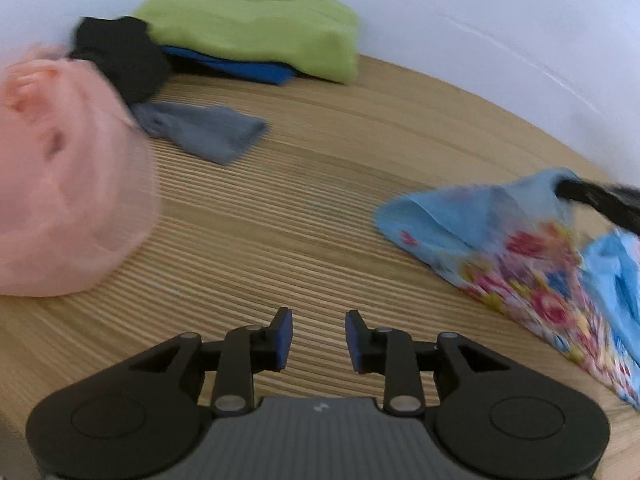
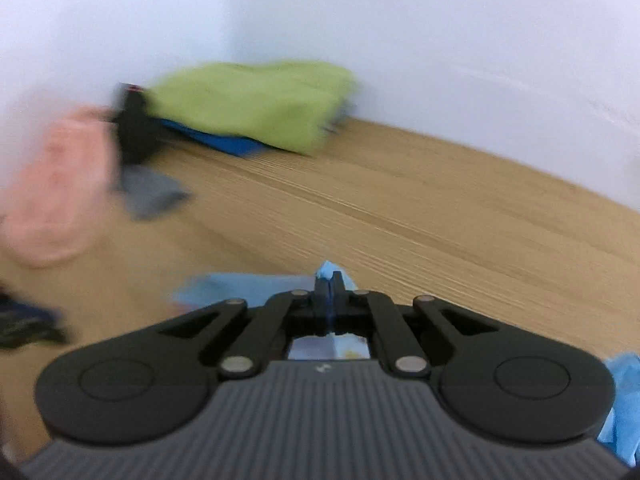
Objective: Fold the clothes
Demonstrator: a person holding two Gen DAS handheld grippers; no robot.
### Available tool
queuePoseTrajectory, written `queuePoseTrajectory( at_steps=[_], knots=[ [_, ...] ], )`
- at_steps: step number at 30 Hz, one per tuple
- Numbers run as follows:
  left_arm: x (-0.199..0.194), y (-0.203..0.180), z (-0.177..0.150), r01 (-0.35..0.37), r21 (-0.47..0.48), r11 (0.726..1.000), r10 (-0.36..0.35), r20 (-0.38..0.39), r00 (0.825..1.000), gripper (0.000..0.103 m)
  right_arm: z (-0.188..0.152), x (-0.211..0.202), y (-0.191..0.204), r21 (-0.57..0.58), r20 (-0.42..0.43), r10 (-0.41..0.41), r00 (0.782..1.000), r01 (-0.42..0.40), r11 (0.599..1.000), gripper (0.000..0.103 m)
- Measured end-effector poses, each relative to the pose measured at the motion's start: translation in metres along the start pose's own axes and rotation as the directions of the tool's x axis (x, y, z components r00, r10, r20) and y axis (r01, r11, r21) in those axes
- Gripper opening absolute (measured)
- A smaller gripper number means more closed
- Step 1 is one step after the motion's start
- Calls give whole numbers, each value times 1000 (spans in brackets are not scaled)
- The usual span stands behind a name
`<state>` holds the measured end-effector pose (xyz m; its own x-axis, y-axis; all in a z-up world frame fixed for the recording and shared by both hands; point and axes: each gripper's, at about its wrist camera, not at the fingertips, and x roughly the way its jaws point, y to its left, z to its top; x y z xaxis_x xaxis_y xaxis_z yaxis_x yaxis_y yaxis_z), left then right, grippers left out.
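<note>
Clothing and surfaces, listed by colour and pattern

Floral garment [image 1: 520, 256]: light blue ground, one part printed with pink, red, yellow and blue flowers, the rest plain light blue. Folded top [image 1: 256, 32]: plain lime green. Cloth beneath it [image 1: 240, 66]: plain royal blue. Crumpled piece [image 1: 120, 56]: solid black. Small cloth [image 1: 204, 134]: plain slate grey. Sheer bundle [image 1: 60, 192]: pale salmon pink, no print. Table [image 1: 320, 184]: light tan wood with fine parallel grain lines. Wall [image 1: 440, 0]: plain white. Left gripper [image 1: 318, 338]: black links, blue pads, grey ribbed body. Right gripper [image 2: 330, 282]: the same black and grey, a sliver of blue between its fingers.
</note>
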<state>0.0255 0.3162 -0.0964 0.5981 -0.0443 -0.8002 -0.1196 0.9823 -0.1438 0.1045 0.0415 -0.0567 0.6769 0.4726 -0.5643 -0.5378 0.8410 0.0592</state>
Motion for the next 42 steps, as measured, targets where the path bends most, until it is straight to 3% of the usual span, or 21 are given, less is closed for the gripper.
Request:
queuePoseTrajectory(
  at_steps=[2,5,8,11,12,14,16,20,23,25,28,32,35,38,42],
  knots=[
    [-9,15,0,-31,-30,999,31,20,999,33,5,-15,32,-9,0,148,989,-148,989,3],
    [-25,37,-1,-82,-73,994,85,44,995,35,2,-19,82,16,-12,372,928,-372,928,3],
    [-41,59,-6,-133,-117,984,140,57,989,36,-9,-9,129,76,-36,580,814,-576,814,3],
    [-52,77,-11,-179,-148,973,190,64,980,38,-24,-1,168,141,-89,707,702,-693,707,6],
    [-55,82,-12,-191,-158,969,203,64,977,38,-29,1,178,140,-122,724,678,-711,689,6],
    [-61,89,-14,-207,-180,962,222,66,973,38,-35,1,194,81,-202,687,698,-687,722,12],
    [-65,88,-12,-207,-182,961,223,77,972,38,-39,-6,194,-7,-236,607,759,-626,780,27],
    [-58,59,1,-129,-95,987,138,91,986,43,-44,-32,145,-54,-172,450,877,-464,884,54],
    [-36,19,14,-29,5,1000,29,76,997,49,-48,-44,91,-13,-142,282,949,-286,958,54],
    [-16,-10,21,21,77,997,-25,50,998,53,-54,-49,48,53,-149,127,981,-120,991,54],
    [17,-49,31,37,175,984,-41,22,999,53,-62,-48,-1,82,-159,-77,984,91,992,55],
    [47,-68,33,-4,240,971,11,-28,1000,53,-65,-49,-22,8,-144,-148,978,151,989,57],
    [47,-61,24,10,204,979,2,-58,998,53,-57,-34,-1,-71,-119,-10,993,1,998,55],
    [43,-53,12,38,180,983,-24,-82,996,53,-50,-6,24,-215,-140,131,981,-159,964,54],
    [40,-57,0,54,171,984,-38,-94,995,54,-41,46,45,-306,-207,187,960,-245,920,54]
  ],
)
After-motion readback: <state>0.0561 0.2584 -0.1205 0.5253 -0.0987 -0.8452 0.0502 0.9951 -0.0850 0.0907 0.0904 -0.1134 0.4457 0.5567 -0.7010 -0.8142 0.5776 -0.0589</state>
